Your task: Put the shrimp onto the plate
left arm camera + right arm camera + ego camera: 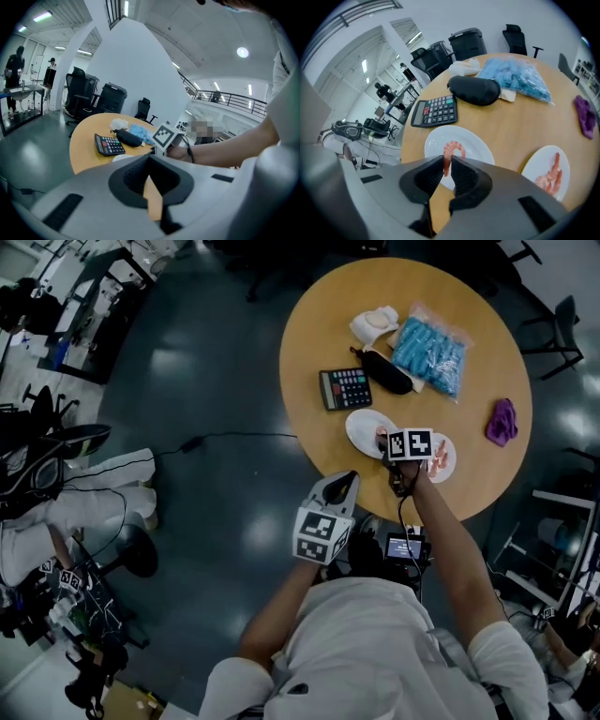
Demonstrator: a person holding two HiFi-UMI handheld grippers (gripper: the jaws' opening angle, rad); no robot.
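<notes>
the right gripper point(446, 164) is squeezed shut on a pink curled shrimp point(451, 151). the shrimp hangs just over a round white plate with nothing on it point(480, 145), near the side of the plate closest to the person. i think this is the putting-down step. next the gripper should go down a little, toward the middle of the plate, and then let go.

the plate sits close to the near edge of the round yellow wooden table point(520, 126), so a drop too far back could miss it. a black calculator point(435, 111) is just behind the plate. a second white plate point(534, 164) with more pink shrimp point(551, 176) is off to the right.

the left gripper point(149, 161) is closed on nothing and is held off the table.
</notes>
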